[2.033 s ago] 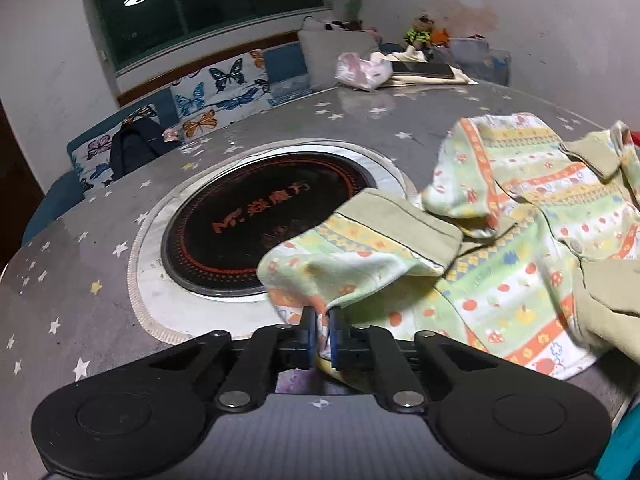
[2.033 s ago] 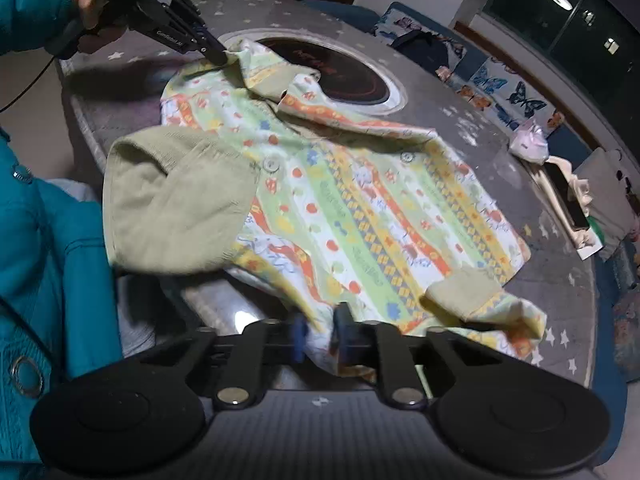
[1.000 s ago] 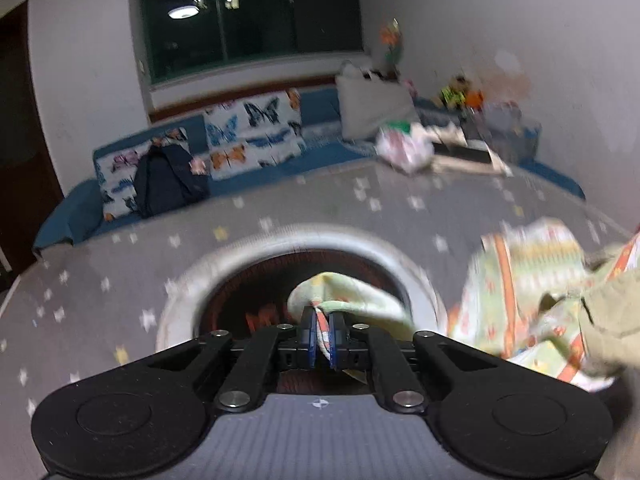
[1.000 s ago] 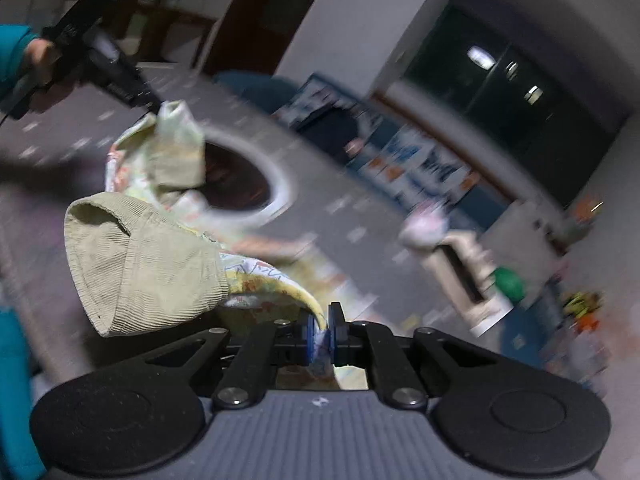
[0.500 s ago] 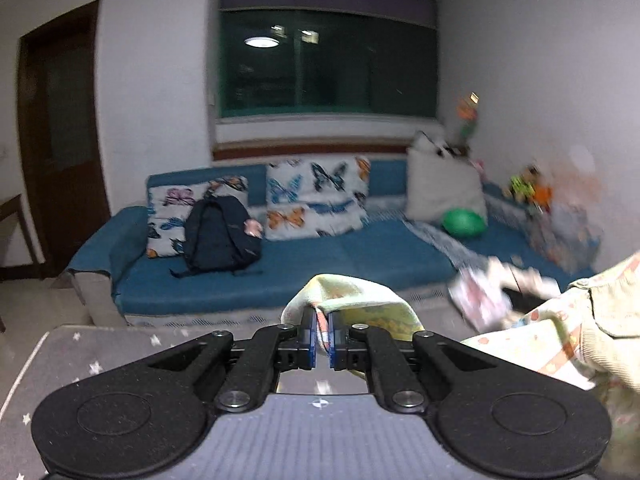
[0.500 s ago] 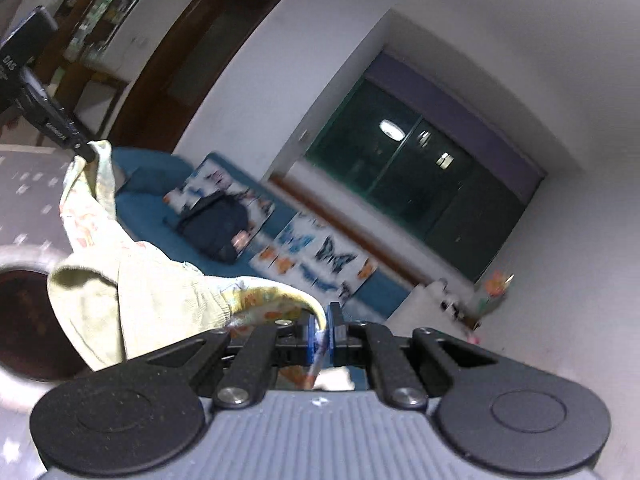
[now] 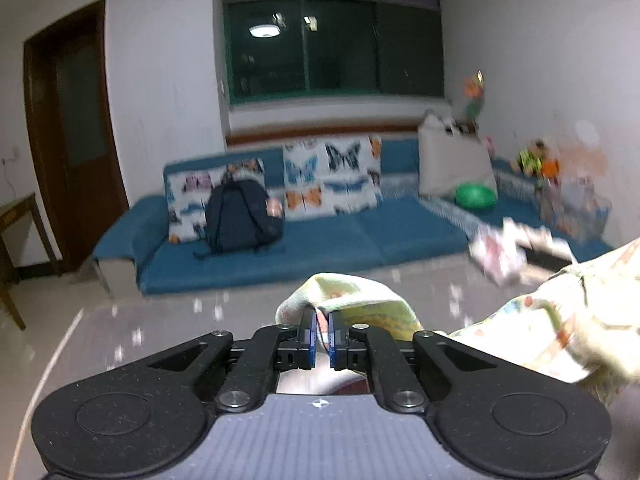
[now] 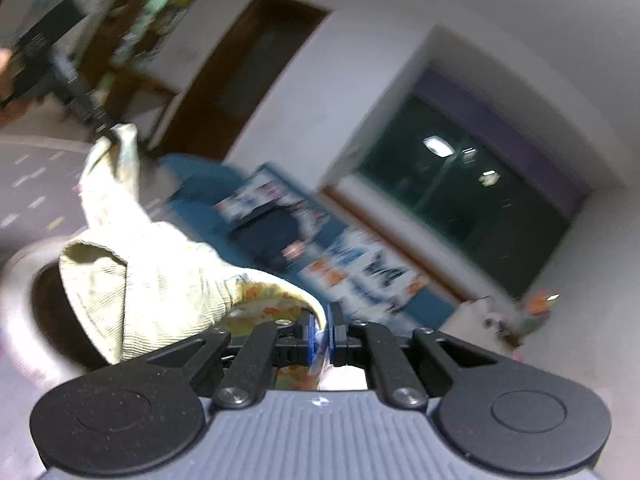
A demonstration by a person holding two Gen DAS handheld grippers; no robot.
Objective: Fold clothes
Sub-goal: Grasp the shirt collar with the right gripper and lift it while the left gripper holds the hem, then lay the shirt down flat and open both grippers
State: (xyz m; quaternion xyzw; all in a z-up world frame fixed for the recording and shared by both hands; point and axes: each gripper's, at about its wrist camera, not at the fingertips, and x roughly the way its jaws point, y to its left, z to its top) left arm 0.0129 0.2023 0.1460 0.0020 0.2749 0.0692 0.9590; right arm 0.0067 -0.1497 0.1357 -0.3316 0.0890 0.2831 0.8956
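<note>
From the left wrist camera, the left tongs [image 7: 321,334] were pressed nearly together, pinching a fold of the patterned shirt [image 7: 352,300] between the blue pads. The cloth bunched up over the fingertips, and more of the shirt hung at the right edge of the view, above the grey starred desk [image 7: 120,332]. Beyond the desk stood a blue sofa [image 7: 320,244] with a dark backpack [image 7: 240,216] and butterfly cushions [image 7: 332,176].

From the right wrist camera, the right tongs [image 8: 322,334] were likewise squeezed onto a thin edge of the shirt [image 8: 160,276]. The shirt stretched up and to the left, its long axis running from these tongs to the left tongs [image 8: 108,126], which gripped its far corner. An olive ribbed cuff [image 8: 104,308] drooped at the left, above the desk [image 8: 28,184]. The picture was blurred.
</note>
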